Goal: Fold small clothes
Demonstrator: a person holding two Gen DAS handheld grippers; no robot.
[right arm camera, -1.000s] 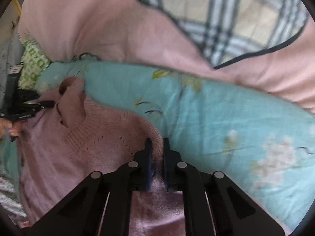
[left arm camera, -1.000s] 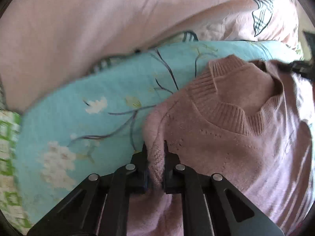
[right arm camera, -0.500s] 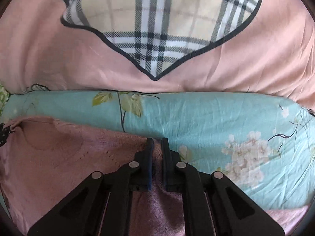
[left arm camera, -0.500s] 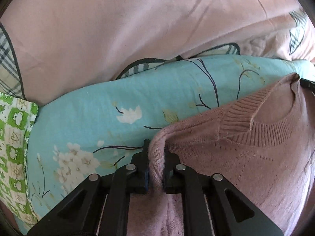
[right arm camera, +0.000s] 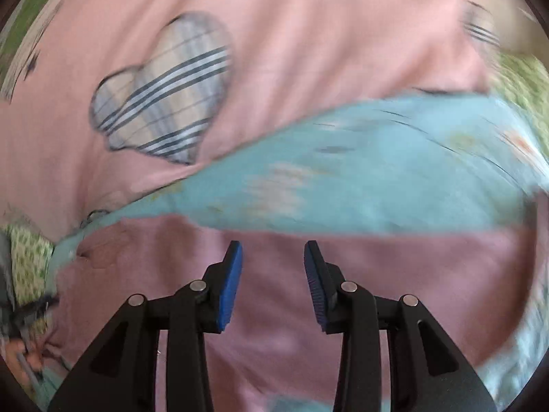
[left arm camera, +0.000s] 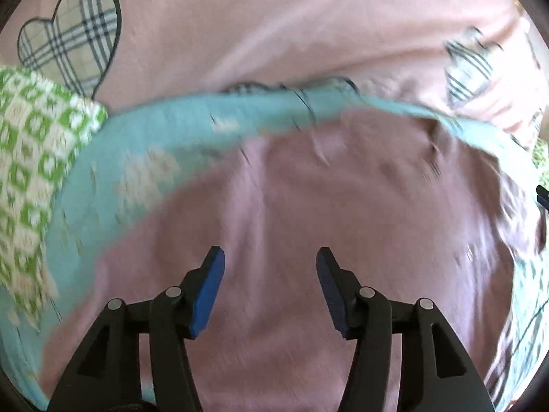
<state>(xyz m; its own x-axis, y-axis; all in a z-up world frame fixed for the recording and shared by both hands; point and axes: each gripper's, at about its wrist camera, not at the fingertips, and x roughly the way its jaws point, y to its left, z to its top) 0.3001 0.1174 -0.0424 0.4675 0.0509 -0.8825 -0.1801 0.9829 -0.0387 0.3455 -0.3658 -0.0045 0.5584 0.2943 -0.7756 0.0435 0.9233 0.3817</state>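
A pink knit sweater (left arm camera: 343, 206) lies spread flat on a turquoise floral sheet (left arm camera: 144, 158). My left gripper (left arm camera: 270, 261) is open and empty, its blue pads apart just above the sweater. In the right wrist view the sweater (right arm camera: 394, 281) lies below the same sheet (right arm camera: 377, 178). My right gripper (right arm camera: 273, 255) is open and empty above the sweater near its far edge. Both views are blurred by motion.
A pink quilt with plaid heart patches (right arm camera: 161, 89) lies beyond the sheet, and it shows in the left wrist view (left arm camera: 274, 24). A green and white patterned cloth (left arm camera: 31, 158) lies at the left. The other hand and gripper (right arm camera: 20, 336) show at the lower left.
Both grippers were shut on the sweater's shoulders half a second ago; now both have opened and let it go. The sweater lies flat, and both cameras have pulled back.
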